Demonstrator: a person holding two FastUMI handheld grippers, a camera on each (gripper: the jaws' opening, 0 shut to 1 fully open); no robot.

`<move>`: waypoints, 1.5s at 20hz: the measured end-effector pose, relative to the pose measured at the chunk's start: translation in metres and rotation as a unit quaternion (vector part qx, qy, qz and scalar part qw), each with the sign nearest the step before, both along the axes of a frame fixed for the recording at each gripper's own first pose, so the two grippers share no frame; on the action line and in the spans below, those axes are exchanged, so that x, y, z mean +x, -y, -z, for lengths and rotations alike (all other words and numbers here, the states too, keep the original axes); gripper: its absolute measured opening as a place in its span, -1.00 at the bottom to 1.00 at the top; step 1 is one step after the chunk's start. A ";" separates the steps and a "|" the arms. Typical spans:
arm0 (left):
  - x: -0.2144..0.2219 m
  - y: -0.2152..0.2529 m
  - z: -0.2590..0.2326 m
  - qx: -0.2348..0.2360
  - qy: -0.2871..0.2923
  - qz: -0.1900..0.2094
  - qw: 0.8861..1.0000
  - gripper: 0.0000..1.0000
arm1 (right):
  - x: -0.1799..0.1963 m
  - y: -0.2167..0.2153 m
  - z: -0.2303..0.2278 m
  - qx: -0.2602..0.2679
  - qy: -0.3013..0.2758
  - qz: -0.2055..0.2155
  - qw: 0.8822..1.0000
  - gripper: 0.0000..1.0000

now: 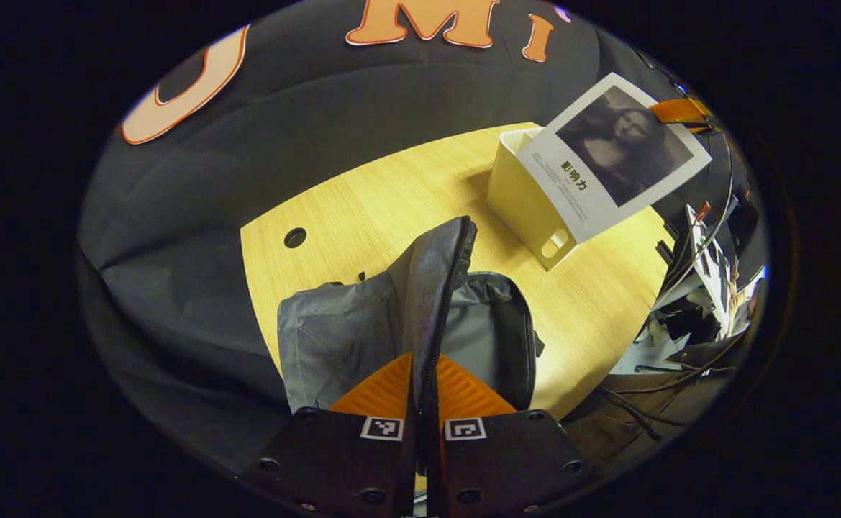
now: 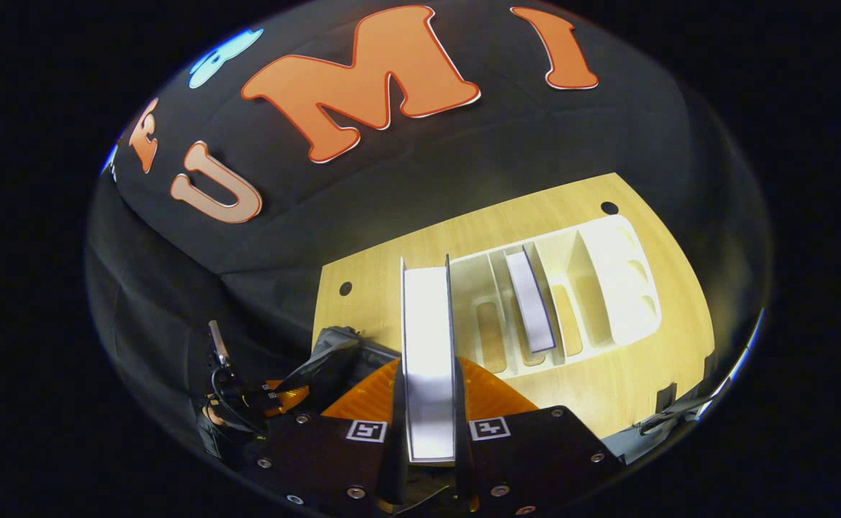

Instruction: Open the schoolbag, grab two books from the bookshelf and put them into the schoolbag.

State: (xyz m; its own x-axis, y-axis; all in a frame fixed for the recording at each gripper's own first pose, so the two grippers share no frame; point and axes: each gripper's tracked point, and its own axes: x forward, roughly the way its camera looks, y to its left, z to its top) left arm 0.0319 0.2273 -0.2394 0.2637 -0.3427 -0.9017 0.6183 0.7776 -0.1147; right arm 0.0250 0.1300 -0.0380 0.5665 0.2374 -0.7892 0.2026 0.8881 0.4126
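The grey schoolbag lies on the wooden table. My left gripper is shut on its zippered flap and holds it upright, so the open compartment shows. Beyond it stands the cream bookshelf. Above that shelf a book with a portrait cover hangs from my right gripper. In the right gripper view, my right gripper is shut on that book, seen edge-on. A second book stands in the bookshelf. The bag and left gripper sit lower left.
Round cable holes mark the table top. Off the table's right edge are cables and equipment. The black cloth wall rises close behind the table. Bare wood lies in front of the bookshelf.
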 end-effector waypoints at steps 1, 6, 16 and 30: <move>0.000 -0.002 -0.001 0.000 0.002 -0.001 1.000 -0.87 | -0.004 -0.005 0.001 0.004 0.001 -0.002 1.000 -0.46; -0.001 -0.007 -0.005 -0.008 0.011 -0.010 1.000 -0.87 | -0.019 -0.033 0.012 0.037 0.005 -0.008 0.999 -0.46; -0.008 -0.021 -0.013 -0.019 0.025 -0.019 0.999 -0.87 | -0.040 -0.106 0.061 0.127 -0.001 -0.014 0.992 -0.48; -0.013 -0.027 -0.015 -0.045 0.029 -0.023 0.998 -0.86 | -0.037 -0.205 0.147 0.228 -0.015 0.013 0.973 -0.49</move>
